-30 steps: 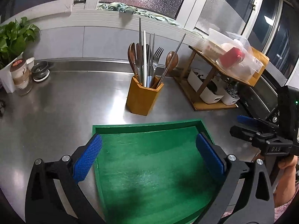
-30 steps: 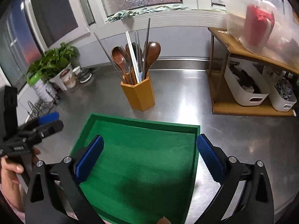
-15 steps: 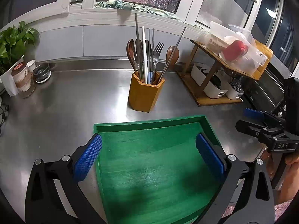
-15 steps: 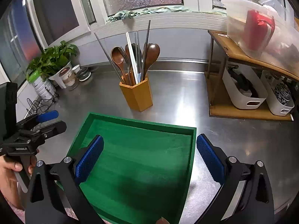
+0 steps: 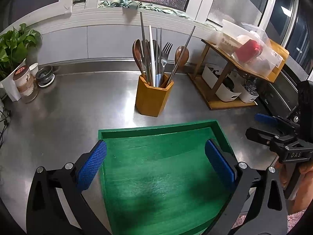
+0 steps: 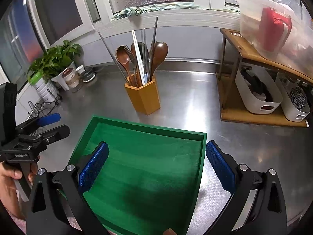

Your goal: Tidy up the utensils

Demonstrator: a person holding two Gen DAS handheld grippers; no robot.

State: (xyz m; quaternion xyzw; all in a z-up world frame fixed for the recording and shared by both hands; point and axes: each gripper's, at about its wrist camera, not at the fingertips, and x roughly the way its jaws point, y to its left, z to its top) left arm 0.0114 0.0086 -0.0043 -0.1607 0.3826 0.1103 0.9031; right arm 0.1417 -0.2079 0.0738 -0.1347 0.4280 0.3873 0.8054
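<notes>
We see a brushed steel counter (image 5: 64, 113) running to a pale wall under frosted windows, with a green cloth (image 5: 125, 3) bunched on the sill. A wooden shelf rack (image 6: 252, 58) stands at the right, bearing a clear plastic bag with something red inside (image 6: 273, 29) on top and white bins (image 6: 256, 98) below; we cannot make out what the bins contain. A potted plant (image 6: 54, 60) sits at the far left beside cups and a small bowl, partly cut off in the left wrist view.

Nearest us lies the green tray (image 5: 156, 130), its floor bare; its near edge is hidden behind the gripper arms in both views. Just beyond its far rim, apart from it, stands the hexagonal wooden holder (image 5: 153, 98), upright. The utensils (image 5: 154, 58) stand in it handle-down, long axes near vertical and fanning outward: wooden spoons, a fork, metal chopsticks and a white stick. Their lower ends are hidden inside the holder.

The left gripper (image 5: 155, 160) hovers over the tray with its blue pads spread wide, holding nothing. The right gripper (image 6: 156, 163) likewise hangs over the tray, fingers wide apart and empty. A hand (image 6: 9, 178) grips the left tool's handle at the frame edge.
</notes>
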